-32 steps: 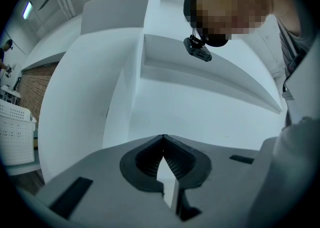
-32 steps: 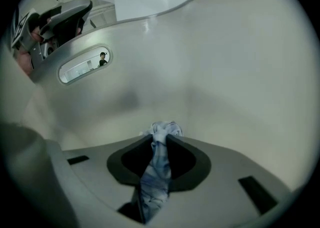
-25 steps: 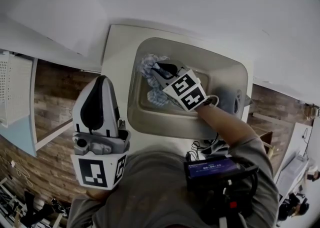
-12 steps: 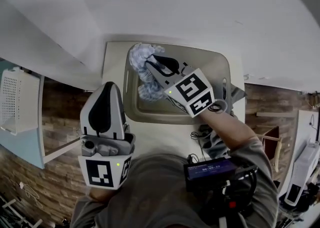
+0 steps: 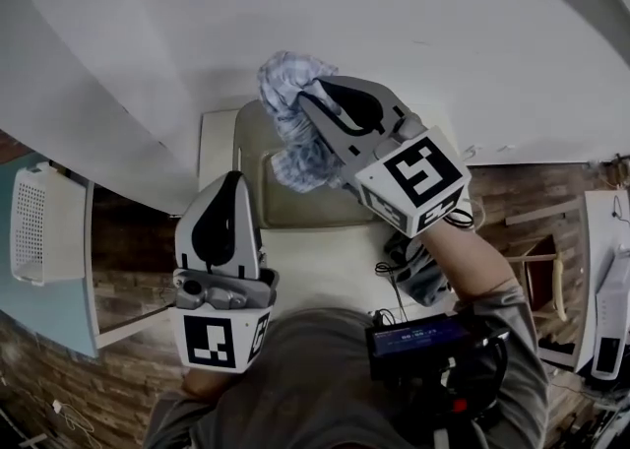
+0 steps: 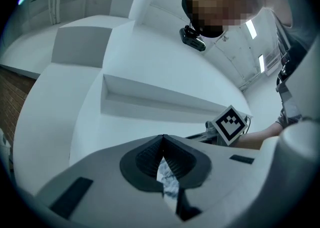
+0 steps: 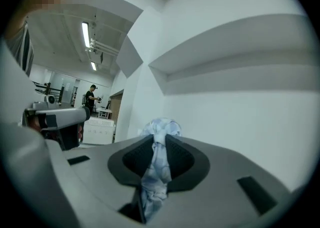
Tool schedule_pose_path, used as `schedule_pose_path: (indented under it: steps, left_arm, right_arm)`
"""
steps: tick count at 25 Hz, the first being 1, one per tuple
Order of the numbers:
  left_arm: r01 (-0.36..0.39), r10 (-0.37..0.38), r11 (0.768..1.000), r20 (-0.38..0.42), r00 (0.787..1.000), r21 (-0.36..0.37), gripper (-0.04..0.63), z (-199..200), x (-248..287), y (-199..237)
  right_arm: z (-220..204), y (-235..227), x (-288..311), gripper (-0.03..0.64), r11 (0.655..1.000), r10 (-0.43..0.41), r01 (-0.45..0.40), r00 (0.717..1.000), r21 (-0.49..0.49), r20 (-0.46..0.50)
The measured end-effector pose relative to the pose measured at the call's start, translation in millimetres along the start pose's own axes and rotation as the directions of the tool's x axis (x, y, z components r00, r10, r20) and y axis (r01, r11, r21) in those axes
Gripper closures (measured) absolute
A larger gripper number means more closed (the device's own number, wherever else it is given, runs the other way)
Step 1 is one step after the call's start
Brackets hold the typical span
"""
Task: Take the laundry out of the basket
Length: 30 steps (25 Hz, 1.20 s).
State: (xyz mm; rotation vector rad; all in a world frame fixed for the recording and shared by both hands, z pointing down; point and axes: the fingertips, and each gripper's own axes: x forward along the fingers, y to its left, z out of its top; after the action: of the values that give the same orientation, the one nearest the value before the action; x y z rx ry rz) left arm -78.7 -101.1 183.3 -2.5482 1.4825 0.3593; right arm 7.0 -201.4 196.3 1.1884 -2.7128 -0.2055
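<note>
My right gripper point(image 5: 313, 107) is shut on a blue-and-white patterned cloth point(image 5: 287, 93) and holds it high above the beige basket point(image 5: 325, 211). The cloth bunches past the fingertips and hangs down toward the basket's left side. In the right gripper view the cloth point(image 7: 161, 128) is pinched between the dark pads and trails below them. My left gripper point(image 5: 231, 181) hovers by the basket's near left corner with its tips point(image 6: 162, 139) together. A sliver of patterned cloth point(image 6: 169, 184) shows in the slit under those tips; I cannot tell whether it is pinched or lies behind.
The basket stands on a white table point(image 5: 315, 265) against a white wall with a ledge point(image 6: 160, 97). Cables and a dark device point(image 5: 413, 275) lie by the basket's near right corner. A white perforated bin point(image 5: 39, 225) sits far left. A person point(image 7: 92, 97) stands in the background.
My right gripper has risen out of the basket with the cloth, which now hangs above the rim. The left gripper has lifted and drifted a little toward the basket.
</note>
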Motion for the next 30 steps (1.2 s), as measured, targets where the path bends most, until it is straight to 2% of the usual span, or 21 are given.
schedule_pose_path:
  steps: [4,9,12,16,21,25,30]
  left_arm:
    - [0.058,-0.058,0.998,0.022,0.998,-0.014,0.588,7,-4,-16]
    - [0.160,-0.159,0.987,0.057,0.986,-0.022,0.588,25,-5,-67]
    - [0.209,-0.206,0.977,0.067,0.976,-0.039,0.588,23,-5,-71]
    - [0.289,-0.284,0.955,0.080,0.956,-0.071,0.588,14,-2,-69]
    - [0.372,-0.365,0.925,0.092,0.927,-0.079,0.588,27,-11,-129]
    - [0.432,-0.424,0.897,0.089,0.901,-0.097,0.588,22,-10,-148]
    - [0.475,-0.469,0.873,0.078,0.880,-0.108,0.588,15,-8,-157]
  right_arm:
    - [32,-7,-36,0.540,0.996,-0.077,0.078,0.996,-0.029,0.052]
    - [66,-20,-115,0.540,0.979,-0.191,0.197,0.976,-0.049,0.108]
    - [72,-20,-133,0.540,0.964,-0.252,0.260,0.960,-0.054,0.118]
    - [71,-20,-149,0.540,0.933,-0.347,0.354,0.932,-0.057,0.107]
    - [66,-22,-229,0.540,0.892,-0.442,0.448,0.892,-0.062,0.094]
    - [46,-20,-258,0.540,0.857,-0.510,0.513,0.858,-0.051,0.058]
    - [9,-19,-274,0.540,0.824,-0.567,0.566,0.824,-0.025,0.004]
